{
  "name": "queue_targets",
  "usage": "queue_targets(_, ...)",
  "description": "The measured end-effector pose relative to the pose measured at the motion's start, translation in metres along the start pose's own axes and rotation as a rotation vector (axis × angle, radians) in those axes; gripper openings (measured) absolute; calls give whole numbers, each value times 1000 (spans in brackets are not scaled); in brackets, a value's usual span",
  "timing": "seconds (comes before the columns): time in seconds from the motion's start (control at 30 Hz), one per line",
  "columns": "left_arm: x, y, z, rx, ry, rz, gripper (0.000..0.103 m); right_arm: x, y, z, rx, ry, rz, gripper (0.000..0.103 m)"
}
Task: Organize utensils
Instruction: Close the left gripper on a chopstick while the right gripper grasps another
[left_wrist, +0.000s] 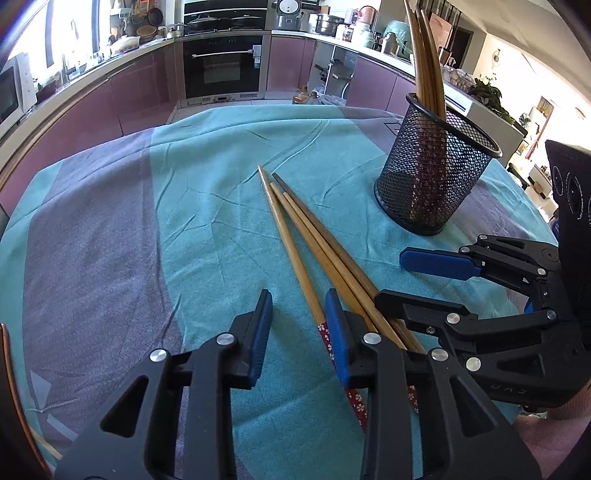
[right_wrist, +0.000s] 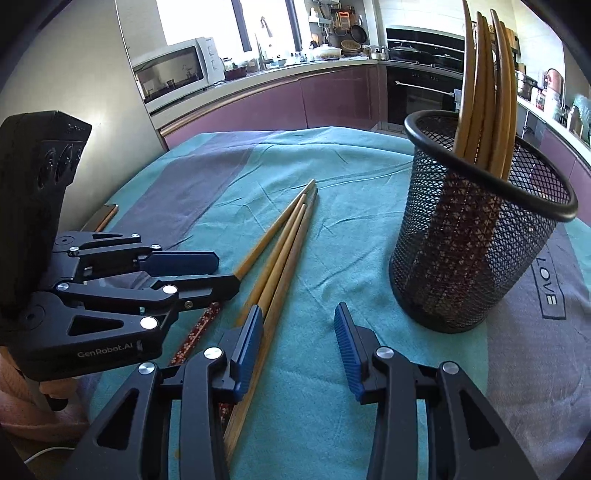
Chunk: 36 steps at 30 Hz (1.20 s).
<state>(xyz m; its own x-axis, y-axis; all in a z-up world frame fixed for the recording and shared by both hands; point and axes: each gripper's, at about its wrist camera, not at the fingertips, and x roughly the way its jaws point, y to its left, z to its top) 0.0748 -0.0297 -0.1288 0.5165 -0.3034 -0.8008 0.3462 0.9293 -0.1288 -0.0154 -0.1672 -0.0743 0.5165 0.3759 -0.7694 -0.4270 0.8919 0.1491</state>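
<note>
Wooden chopsticks (left_wrist: 314, 254) with red floral handles on teal cloth (left_wrist: 207, 206), both grippers' fingers (left_wrist: 260, 332) wide apart.

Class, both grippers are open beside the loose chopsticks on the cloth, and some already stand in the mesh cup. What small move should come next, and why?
Probably slide the right gripper slightly toward the loose chopsticks so one sits between its open jaws, then close. Its left pad lies on them, nothing is gripped, and the mesh cup stands upright close by. The left gripper is also open.
</note>
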Motion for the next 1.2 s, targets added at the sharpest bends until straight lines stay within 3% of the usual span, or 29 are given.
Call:
queue_targets(0.37, 9, 0, 7, 13, 3, -12, 29, 9, 4, 9, -28, 20, -36, 33)
queue_targets(0.63, 15, 1, 16, 11, 8, -5, 22, 16, 3, 18, -35, 20, -51, 24)
queue_targets(0.73, 18, 1, 18, 9, 12, 0, 18, 17, 0, 20, -18, 21, -39, 13)
queue_targets(0.83, 19, 2, 20, -9, 13, -8, 13, 16, -2, 19, 2, 19, -22, 8)
queue_targets(1.2, 11, 12, 12, -74, -3, -26, 7, 4, -9, 16, 64, -12, 24, 6)
